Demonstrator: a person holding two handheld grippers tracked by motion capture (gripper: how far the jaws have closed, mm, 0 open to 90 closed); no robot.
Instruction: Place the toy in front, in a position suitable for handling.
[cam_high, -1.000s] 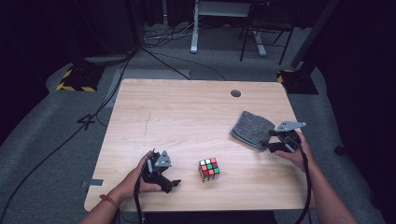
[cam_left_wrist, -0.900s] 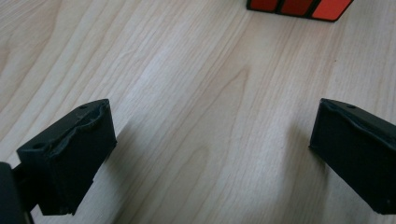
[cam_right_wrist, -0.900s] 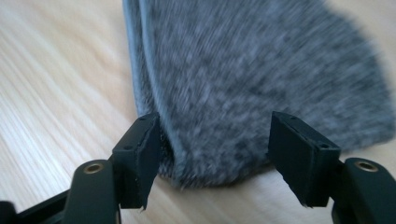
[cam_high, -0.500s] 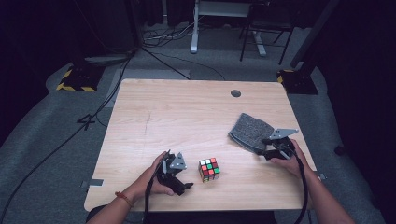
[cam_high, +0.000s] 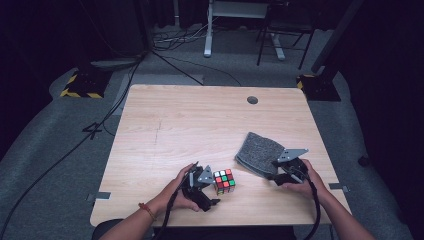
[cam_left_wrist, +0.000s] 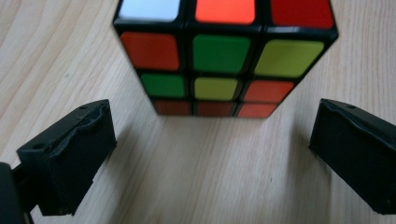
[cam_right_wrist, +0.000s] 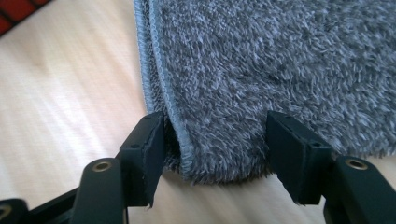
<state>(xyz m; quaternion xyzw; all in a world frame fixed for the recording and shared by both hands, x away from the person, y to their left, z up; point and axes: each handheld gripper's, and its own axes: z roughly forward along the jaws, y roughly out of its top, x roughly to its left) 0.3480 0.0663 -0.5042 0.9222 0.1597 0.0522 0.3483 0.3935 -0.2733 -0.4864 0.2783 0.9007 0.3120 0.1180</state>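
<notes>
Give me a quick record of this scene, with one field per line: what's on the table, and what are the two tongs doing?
table: light wooden top
puzzle cube: coloured cube near the front edge, resting on the wood
cloth: folded grey fluffy cloth, to the right of the cube
left tongs: right beside the cube, jaws wide open, cube just ahead of them and untouched
right tongs: at the cloth's near corner, jaws open with the corner between them, not yet pinched
hands: one person's hand on each tool
</notes>
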